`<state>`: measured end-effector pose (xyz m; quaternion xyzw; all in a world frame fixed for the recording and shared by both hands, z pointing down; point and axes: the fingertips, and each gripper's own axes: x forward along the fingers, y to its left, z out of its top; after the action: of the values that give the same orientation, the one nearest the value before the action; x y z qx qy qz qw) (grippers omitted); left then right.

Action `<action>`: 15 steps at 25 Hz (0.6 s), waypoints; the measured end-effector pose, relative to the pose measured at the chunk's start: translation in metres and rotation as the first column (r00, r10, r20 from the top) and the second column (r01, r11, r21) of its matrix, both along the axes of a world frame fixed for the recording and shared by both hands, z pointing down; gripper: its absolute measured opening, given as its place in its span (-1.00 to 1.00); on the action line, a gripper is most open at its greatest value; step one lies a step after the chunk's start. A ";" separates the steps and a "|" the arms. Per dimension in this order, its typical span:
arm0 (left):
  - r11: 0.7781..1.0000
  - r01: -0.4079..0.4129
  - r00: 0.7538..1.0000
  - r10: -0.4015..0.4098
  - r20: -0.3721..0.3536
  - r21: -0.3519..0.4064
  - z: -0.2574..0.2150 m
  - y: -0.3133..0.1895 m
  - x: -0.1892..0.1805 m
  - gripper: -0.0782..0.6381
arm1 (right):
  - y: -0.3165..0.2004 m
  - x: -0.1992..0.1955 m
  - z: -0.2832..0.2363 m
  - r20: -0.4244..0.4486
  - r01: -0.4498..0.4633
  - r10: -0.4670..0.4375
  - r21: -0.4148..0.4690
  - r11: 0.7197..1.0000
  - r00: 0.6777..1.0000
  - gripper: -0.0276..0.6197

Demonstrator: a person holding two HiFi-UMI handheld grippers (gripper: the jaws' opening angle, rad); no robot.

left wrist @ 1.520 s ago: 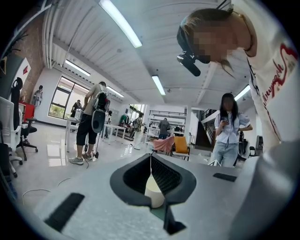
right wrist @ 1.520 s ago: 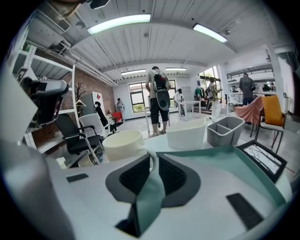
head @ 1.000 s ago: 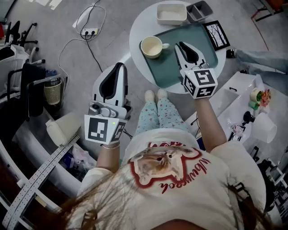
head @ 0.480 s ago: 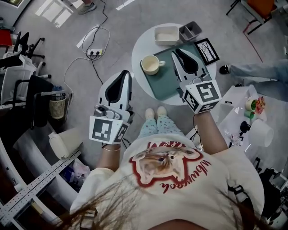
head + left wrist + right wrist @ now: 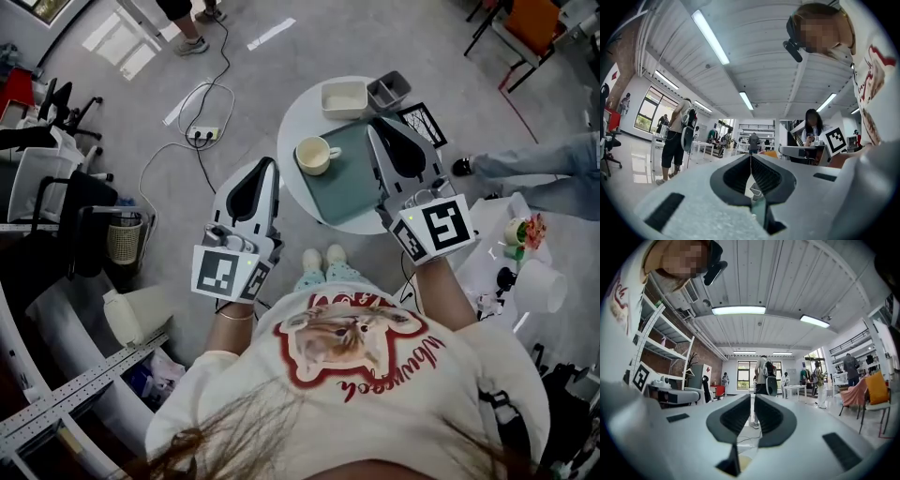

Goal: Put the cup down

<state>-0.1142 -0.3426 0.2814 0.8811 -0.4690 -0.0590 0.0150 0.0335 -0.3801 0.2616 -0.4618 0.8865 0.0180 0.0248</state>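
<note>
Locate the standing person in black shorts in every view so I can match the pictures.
Head view: the person in black shorts is at the top edge, left of centre; only the legs show.
Left gripper view: at the left side, wearing a backpack.
Right gripper view: in the centre, backpack on.
Shared landmark: the red print on the wearer's shirt, at the right edge of the left gripper view and the left edge of the right gripper view.

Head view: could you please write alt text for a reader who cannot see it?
A cream cup stands upright on a green tray on a round white table, touched by neither gripper. Seen from above, a person holds the right gripper over the tray's right edge and the left gripper over the floor left of the table.
</note>
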 end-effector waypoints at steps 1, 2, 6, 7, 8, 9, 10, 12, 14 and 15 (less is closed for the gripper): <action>1.000 -0.004 1.000 0.004 0.000 0.008 -0.003 -0.001 0.002 -0.74 | 0.002 0.001 -0.006 -0.001 -0.003 0.003 0.013 1.000 1.000 -0.77; 1.000 -0.010 1.000 0.010 0.003 0.015 -0.006 -0.001 0.004 -0.73 | 0.004 0.003 -0.011 0.003 -0.006 0.006 0.024 1.000 1.000 -0.77; 0.999 -0.038 0.999 0.037 0.023 0.032 -0.012 -0.005 0.013 -0.74 | 0.007 0.008 -0.029 0.023 -0.012 0.010 0.057 0.998 1.000 -0.77; 0.999 -0.042 0.999 0.041 0.026 0.033 -0.013 -0.004 0.015 -0.74 | 0.008 0.010 -0.031 0.025 -0.012 0.010 0.060 0.998 1.000 -0.77; 0.998 -0.046 0.999 0.045 0.028 0.034 -0.014 -0.004 0.018 -0.74 | 0.010 0.011 -0.033 0.028 -0.012 0.010 0.063 0.998 1.000 -0.77; 0.998 -0.049 0.998 0.048 0.029 0.035 -0.014 -0.003 0.020 -0.74 | 0.011 0.013 -0.034 0.031 -0.012 0.010 0.066 0.998 0.999 -0.78; 0.998 -0.052 0.998 0.051 0.031 0.036 -0.014 -0.004 0.022 -0.74 | 0.011 0.015 -0.035 0.034 -0.012 0.010 0.069 0.998 0.999 -0.79; 0.998 -0.056 0.998 0.055 0.035 0.039 -0.015 -0.005 0.025 -0.74 | 0.013 0.020 -0.036 0.033 -0.013 0.011 0.074 0.997 0.999 -0.81; 0.998 -0.056 0.998 0.054 0.038 0.043 -0.017 -0.006 0.027 -0.74 | 0.014 0.023 -0.037 0.024 -0.013 0.011 0.080 0.997 1.000 -0.82; 0.998 -0.055 0.998 0.053 0.038 0.045 -0.017 -0.006 0.028 -0.74 | 0.015 0.025 -0.037 0.020 -0.012 0.011 0.084 0.996 1.000 -0.82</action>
<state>-0.0859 -0.3489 0.2642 0.8945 -0.4438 -0.0530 -0.0124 0.0587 -0.3656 0.2242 -0.4656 0.8819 0.0511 0.0526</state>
